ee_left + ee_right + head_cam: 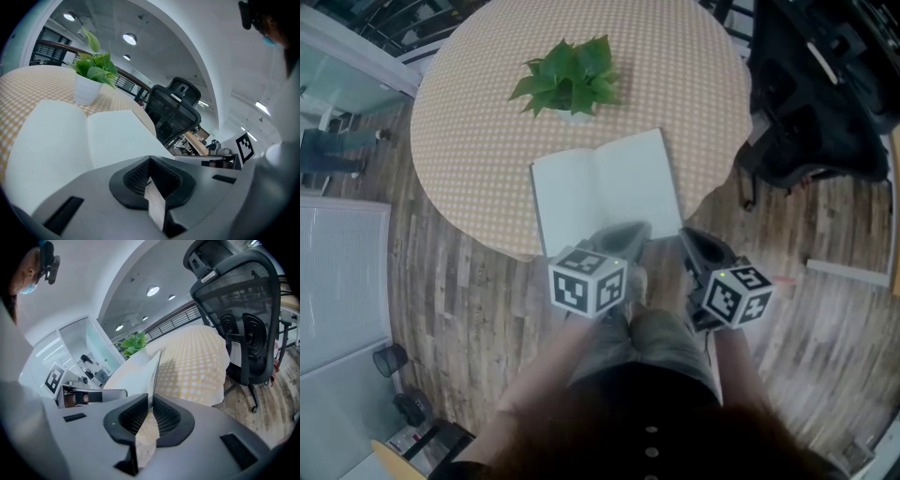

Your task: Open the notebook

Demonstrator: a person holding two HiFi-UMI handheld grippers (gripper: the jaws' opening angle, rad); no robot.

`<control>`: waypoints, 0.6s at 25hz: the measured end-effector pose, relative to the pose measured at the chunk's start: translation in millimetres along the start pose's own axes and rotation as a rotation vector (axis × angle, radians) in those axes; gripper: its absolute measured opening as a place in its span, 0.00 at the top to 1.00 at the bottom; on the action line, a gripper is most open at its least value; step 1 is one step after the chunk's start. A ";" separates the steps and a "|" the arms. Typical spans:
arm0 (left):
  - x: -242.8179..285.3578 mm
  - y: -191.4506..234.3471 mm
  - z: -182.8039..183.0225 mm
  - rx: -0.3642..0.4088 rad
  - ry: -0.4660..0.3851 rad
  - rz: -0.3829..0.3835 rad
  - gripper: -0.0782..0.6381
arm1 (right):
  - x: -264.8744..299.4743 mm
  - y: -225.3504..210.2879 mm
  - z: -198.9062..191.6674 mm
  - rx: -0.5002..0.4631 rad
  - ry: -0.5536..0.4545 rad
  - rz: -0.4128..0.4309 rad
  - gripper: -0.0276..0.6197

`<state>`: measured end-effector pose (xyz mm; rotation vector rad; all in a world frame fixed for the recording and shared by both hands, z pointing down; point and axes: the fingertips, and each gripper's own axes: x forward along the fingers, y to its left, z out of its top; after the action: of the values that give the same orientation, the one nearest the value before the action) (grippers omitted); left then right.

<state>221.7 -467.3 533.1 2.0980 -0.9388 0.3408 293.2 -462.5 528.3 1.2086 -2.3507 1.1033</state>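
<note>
Closest up, left gripper [630, 234] and right gripper [688, 238] hang side by side at the bench's [469, 131] near edge. Both sets of jaws are pinched together with nothing in them. Notebook [605, 187] lies open and flat just ahead, with a potted plant [569, 77] behind it.

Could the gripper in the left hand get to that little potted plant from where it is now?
Probably yes. The left gripper sits at the near edge of the open notebook, which lies flat, and the potted plant stands just beyond it on the table. Nothing upright is between them.
</note>
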 end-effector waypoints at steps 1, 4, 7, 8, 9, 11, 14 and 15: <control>1.8 -0.6 -2.5 -0.001 0.009 -0.003 0.88 | 0.6 -3.4 -1.9 0.006 0.003 -0.008 0.92; 6.7 -1.7 -9.6 -0.008 0.029 -0.008 0.88 | 2.7 -11.0 -6.6 0.026 0.009 -0.023 0.92; 10.9 -1.3 -15.0 -0.013 0.047 -0.011 0.88 | 5.4 -16.8 -10.5 0.040 0.013 -0.032 0.92; 12.2 -1.4 -16.6 -0.011 0.055 -0.012 0.88 | 6.3 -18.7 -12.3 0.044 0.015 -0.033 0.92; 13.5 -1.9 -18.2 -0.007 0.063 -0.015 0.88 | 7.1 -20.7 -14.5 0.047 0.018 -0.035 0.92; 16.2 -3.4 -21.1 0.004 0.077 -0.020 0.88 | 9.0 -25.4 -20.1 0.049 0.029 -0.044 0.91; 19.5 -3.2 -24.8 0.004 0.090 -0.020 0.88 | 13.1 -32.3 -26.5 0.062 0.040 -0.060 0.91; 20.3 -2.7 -25.8 0.002 0.094 -0.020 0.88 | 14.3 -34.2 -28.0 0.066 0.042 -0.066 0.90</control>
<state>239.6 -457.0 558.8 2.0737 -0.8619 0.4264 308.6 -462.4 572.1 1.2637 -2.2430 1.1813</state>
